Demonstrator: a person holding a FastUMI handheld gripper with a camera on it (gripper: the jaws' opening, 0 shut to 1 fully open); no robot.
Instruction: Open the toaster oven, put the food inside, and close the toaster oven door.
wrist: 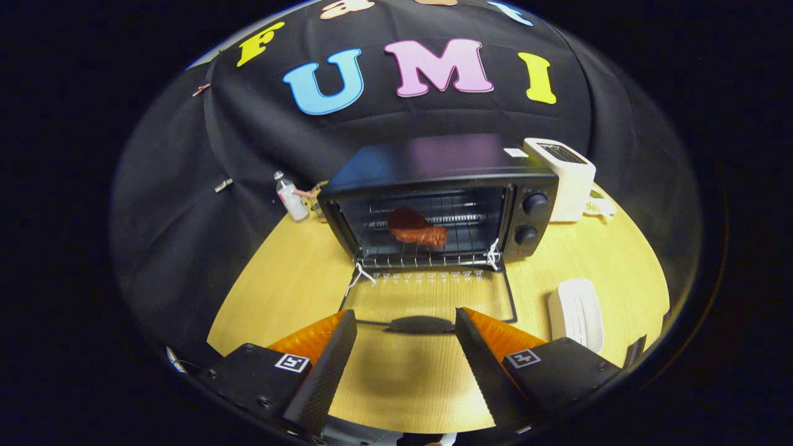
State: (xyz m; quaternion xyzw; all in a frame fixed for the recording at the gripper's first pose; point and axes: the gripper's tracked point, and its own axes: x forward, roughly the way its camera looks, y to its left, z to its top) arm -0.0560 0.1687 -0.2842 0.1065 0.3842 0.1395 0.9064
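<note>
Black boxy toaster oven (433, 204), glass door (427, 294) dropped flat; reddish-brown lumpy meat (416, 228) on wire rack (427, 248); gripper (406, 322) spread wide, empty.

The toaster oven (433, 204) is black, with black knobs (535, 204) and a silvery wire rack (427, 248). The food (416, 229) inside is reddish brown. The tabletop (285, 291) is pale yellow woodgrain. A white toaster (567, 179) stands beside the oven; a white ribbed object (577, 313) lies nearby.

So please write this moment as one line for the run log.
oven door: open, lying flat | food: on rack inside oven | gripper: open, empty, fingers either side of door handle | left: close door
</note>
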